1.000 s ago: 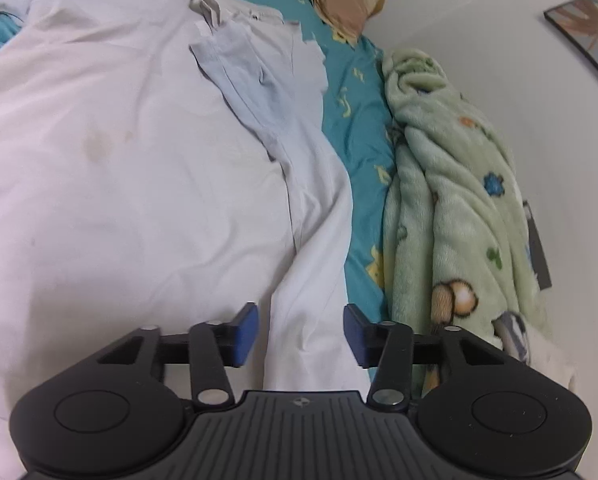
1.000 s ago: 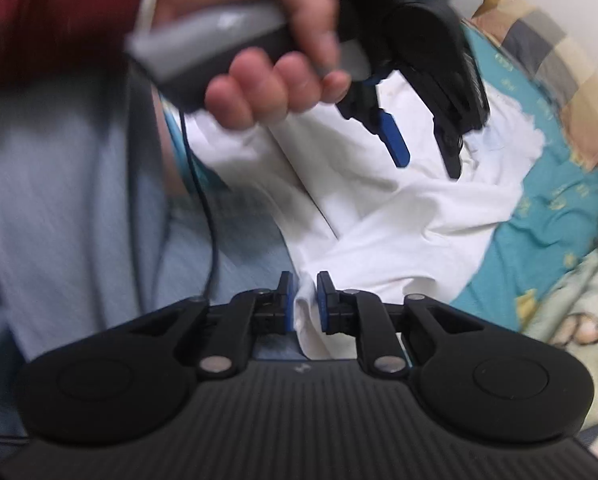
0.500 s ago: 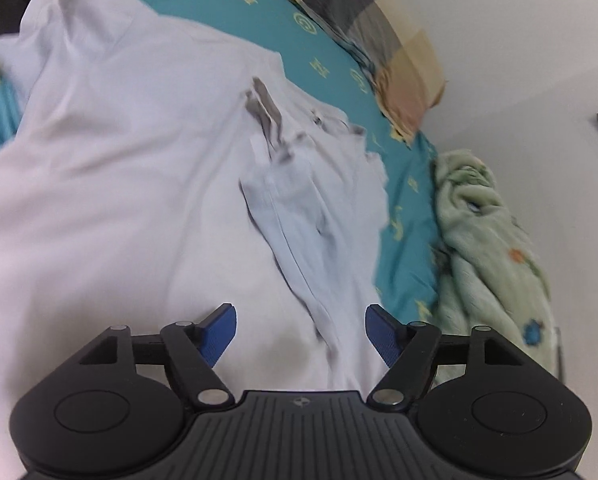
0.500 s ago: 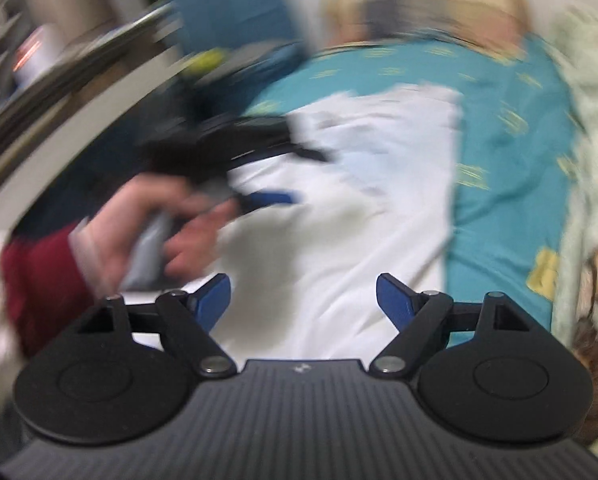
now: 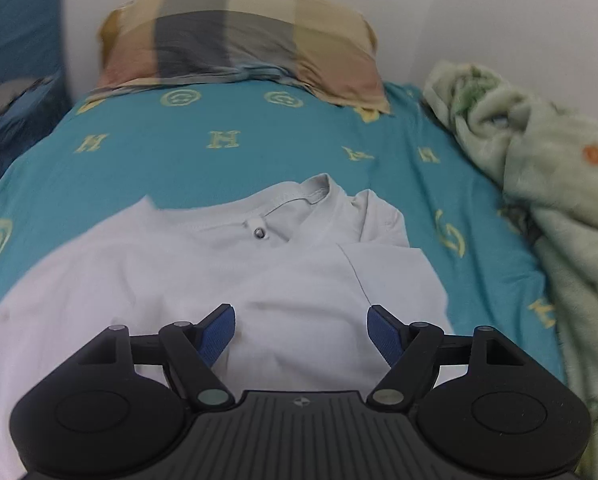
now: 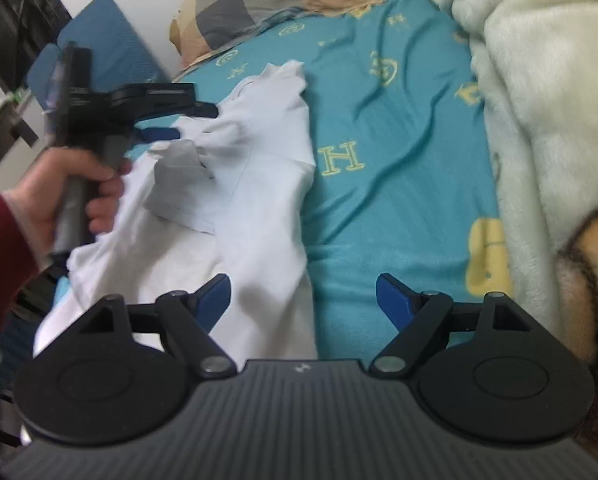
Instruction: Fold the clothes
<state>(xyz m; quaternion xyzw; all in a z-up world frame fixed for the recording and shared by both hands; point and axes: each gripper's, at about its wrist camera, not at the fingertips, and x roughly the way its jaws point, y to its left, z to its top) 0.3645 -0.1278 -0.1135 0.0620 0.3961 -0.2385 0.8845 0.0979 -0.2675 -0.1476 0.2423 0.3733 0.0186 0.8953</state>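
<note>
A white T-shirt (image 5: pixel 283 280) lies on the teal bed sheet (image 5: pixel 227 160), its collar (image 5: pixel 299 200) toward the pillow. My left gripper (image 5: pixel 301 322) hovers over the chest of the shirt, open, with nothing between its blue pads. In the right wrist view the shirt (image 6: pixel 259 168) is rumpled, with one sleeve (image 6: pixel 183 188) folded over onto it. My right gripper (image 6: pixel 305 294) is open above the shirt's right edge, where white cloth meets sheet. There the left gripper (image 6: pixel 191 120) shows too, held by a hand (image 6: pixel 71 184) in a red sleeve, its fingers over the shirt's upper part.
A checked pillow (image 5: pixel 239 40) lies at the head of the bed against a white wall. A fluffy green blanket (image 6: pixel 539 100) is heaped along the right side. A blue chair back (image 6: pixel 107 48) and dark furniture stand left of the bed.
My right gripper let go of the white cloth it pinched and opened wide, swinging round to the shirt's right edge. My left gripper widened and turned to face the collar and pillow.
</note>
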